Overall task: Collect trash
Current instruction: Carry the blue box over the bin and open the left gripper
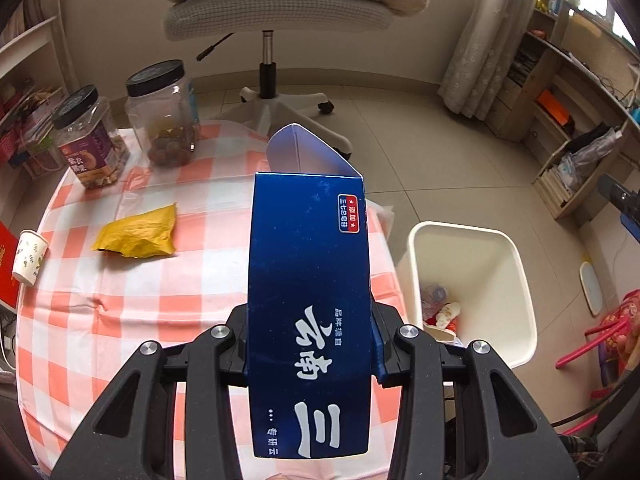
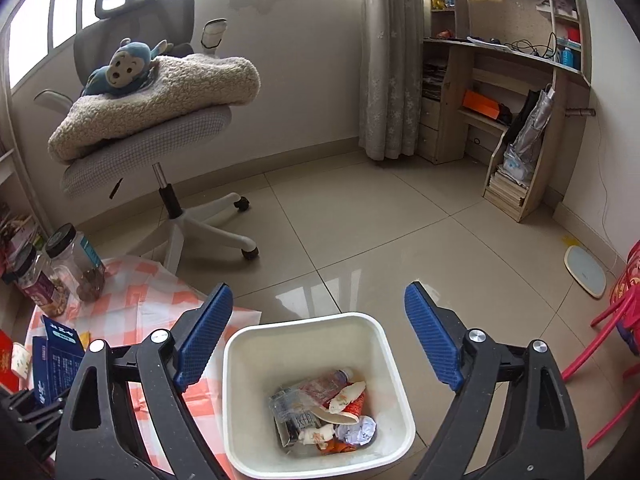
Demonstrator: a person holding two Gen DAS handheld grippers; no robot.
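Note:
My left gripper (image 1: pixel 310 344) is shut on a tall blue carton (image 1: pixel 308 280) with white lettering and an open top flap, held above the checked tablecloth (image 1: pixel 120 312). The carton also shows at the left edge of the right wrist view (image 2: pixel 56 360). A yellow snack bag (image 1: pixel 138 234) and a small paper cup (image 1: pixel 29 258) lie on the table. The white trash bin (image 1: pixel 512 280) stands on the floor to the right of the table. My right gripper (image 2: pixel 318 336) is open and empty, above the bin (image 2: pixel 240 400), which holds several wrappers and crumpled paper (image 2: pixel 324 412).
Two clear jars with black lids (image 1: pixel 162 112) (image 1: pixel 86 136) stand at the table's far side. An office chair (image 2: pixel 160 128) with a blanket and plush monkey stands behind. Shelving (image 2: pixel 520 120) lines the right wall. A red stool (image 2: pixel 616 332) stands at right.

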